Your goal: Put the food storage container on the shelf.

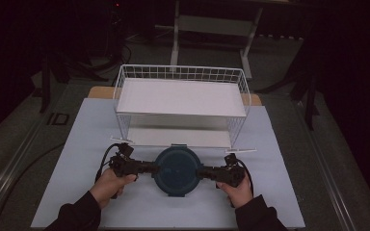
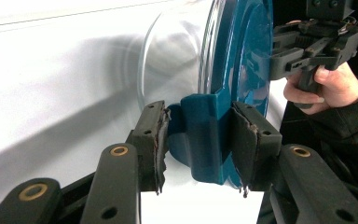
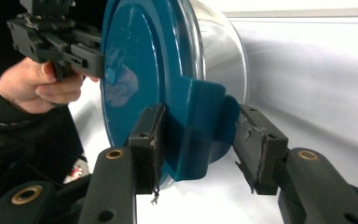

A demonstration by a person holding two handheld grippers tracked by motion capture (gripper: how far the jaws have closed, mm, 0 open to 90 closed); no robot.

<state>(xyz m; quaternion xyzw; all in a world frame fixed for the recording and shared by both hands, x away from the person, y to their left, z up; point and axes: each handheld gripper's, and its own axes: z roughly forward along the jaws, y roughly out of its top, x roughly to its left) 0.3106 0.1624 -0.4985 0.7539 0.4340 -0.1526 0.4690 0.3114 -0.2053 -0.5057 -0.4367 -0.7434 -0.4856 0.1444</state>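
Note:
A round container with a dark blue lid point(image 1: 178, 171) sits on the white table, right in front of the wire rack. My left gripper point(image 1: 155, 168) is at its left side clip point(image 2: 205, 135), and in the left gripper view both pads press that clip, so it is shut on it. My right gripper point(image 1: 198, 172) is at the opposite clip point(image 3: 191, 130). There its jaws straddle the clip: one pad point(image 3: 149, 135) touches the lid side, while the other pad point(image 3: 254, 144) stands angled a little away, so it is open. The container's clear body point(image 2: 172, 60) lies below the lid.
A white two-shelf wire rack point(image 1: 180, 96) stands just beyond the container, and its lower shelf point(image 1: 178, 137) faces me. The white table top point(image 1: 77, 159) stretches out on both sides. Dark floor and a frame's legs surround the table.

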